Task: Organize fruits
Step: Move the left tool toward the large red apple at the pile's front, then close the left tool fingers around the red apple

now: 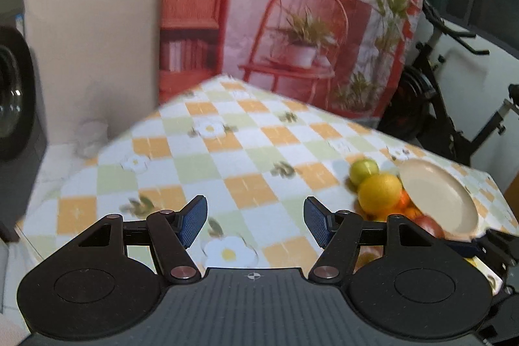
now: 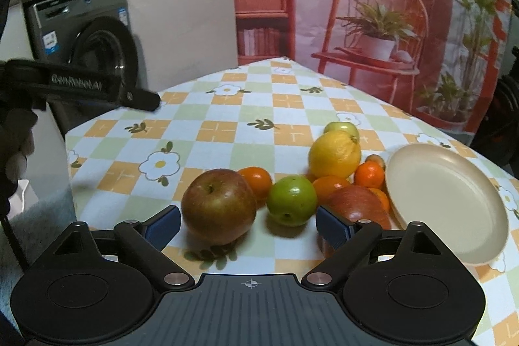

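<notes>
**Fruit still in a heap, plate still bare**

The fruit lies loose on the table, none of it on the plate [image 2: 454, 200], so by my reading the sorting has hardly begun and nearly all of it is left to do.

Nearest the right gripper [image 2: 248, 224] sits a big red-brown apple [image 2: 218, 205], round, dull-skinned and slightly mottled, with a dimpled stem pit. It stands between the spread jaws, just beside the left pad, but neither pad presses on it; the gripper has hold of nothing.

Just right of it is a smooth, glossy green apple [image 2: 292, 200], and behind the gap between them a small orange [image 2: 257, 180]. Further back a knobbly yellow lemon [image 2: 334, 154] rests against a second green fruit [image 2: 341, 128]. More small oranges [image 2: 369, 174] and a streaky red apple [image 2: 356, 205] crowd against the plate's rim.

The plate is cream, round and shallow, with a matt, plastic-looking surface; it lies at the right edge of the pile, touching or almost touching the fruit.

The left gripper [image 1: 255, 221] hovers over bare cloth well left of the pile, jaws about half apart, nothing between them.

The table [image 2: 227, 125] wears a smooth checked cloth of orange, pale green and white, printed with daisies and leaf sprigs.
</notes>
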`<state>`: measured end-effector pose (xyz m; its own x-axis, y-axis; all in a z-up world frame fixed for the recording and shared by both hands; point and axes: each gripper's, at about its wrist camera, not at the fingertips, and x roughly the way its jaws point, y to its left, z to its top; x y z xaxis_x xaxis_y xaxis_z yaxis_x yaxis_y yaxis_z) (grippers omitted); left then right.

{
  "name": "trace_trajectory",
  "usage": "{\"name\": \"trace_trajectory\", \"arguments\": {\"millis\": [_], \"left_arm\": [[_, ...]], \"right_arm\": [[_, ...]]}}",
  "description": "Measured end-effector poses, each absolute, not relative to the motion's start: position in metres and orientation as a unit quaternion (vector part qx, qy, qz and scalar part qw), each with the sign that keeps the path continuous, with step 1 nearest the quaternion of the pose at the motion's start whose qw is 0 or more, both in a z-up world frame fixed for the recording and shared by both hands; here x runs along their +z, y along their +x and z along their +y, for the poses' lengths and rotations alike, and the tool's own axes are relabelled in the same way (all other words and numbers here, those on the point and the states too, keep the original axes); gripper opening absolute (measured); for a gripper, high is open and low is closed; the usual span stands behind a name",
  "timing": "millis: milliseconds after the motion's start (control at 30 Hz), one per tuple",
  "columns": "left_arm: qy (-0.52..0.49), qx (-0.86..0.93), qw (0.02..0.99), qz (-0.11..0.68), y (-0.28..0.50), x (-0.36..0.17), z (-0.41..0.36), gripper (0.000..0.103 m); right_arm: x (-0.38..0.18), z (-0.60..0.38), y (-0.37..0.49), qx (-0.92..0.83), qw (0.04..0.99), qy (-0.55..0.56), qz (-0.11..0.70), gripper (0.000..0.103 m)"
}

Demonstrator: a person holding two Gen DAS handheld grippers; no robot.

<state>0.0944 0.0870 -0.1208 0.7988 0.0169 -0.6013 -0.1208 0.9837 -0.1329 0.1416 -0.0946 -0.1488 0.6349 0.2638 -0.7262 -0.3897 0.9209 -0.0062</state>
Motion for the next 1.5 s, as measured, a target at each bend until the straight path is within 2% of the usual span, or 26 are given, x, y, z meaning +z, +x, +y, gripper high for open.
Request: {"name": "trace_trajectory", "arguments": {"millis": [333, 500, 700, 767, 967, 1433, 1500], "left_arm": [[-0.102, 0.008, 0.937, 0.334, 0.097, -0.136, 0.081, 0.067], [-0.079, -0.025, 0.945, 0.317, 0.092, -0.141, 0.069, 0.064], [-0.052, -0.065, 0.946, 0.315, 0.09, -0.152, 0.059, 0.063], [-0.066, -0.08, 0.939, 0.327, 0.093, -0.155, 0.06, 0.052], [-0.13, -0.112, 0.923, 0.345, 0.102, -0.165, 0.068, 0.044], [-0.165, -0.147, 0.907, 0.359, 0.118, -0.179, 0.063, 0.044], [-0.171, -0.152, 0.904, 0.36, 0.119, -0.18, 0.063, 0.041]], "right_arm": [[-0.155, -0.088, 0.143, 0.199, 0.89, -0.102, 0.397, 0.082], [-0.156, -0.081, 0.142, 0.214, 0.886, -0.115, 0.396, 0.081], [-0.159, -0.074, 0.145, 0.227, 0.88, -0.131, 0.397, 0.075], [-0.159, -0.071, 0.146, 0.233, 0.877, -0.135, 0.398, 0.075], [-0.162, -0.068, 0.148, 0.241, 0.871, -0.142, 0.403, 0.074], [-0.175, -0.078, 0.156, 0.232, 0.87, -0.101, 0.423, 0.067], [-0.176, -0.078, 0.157, 0.231, 0.87, -0.095, 0.425, 0.067]]}}
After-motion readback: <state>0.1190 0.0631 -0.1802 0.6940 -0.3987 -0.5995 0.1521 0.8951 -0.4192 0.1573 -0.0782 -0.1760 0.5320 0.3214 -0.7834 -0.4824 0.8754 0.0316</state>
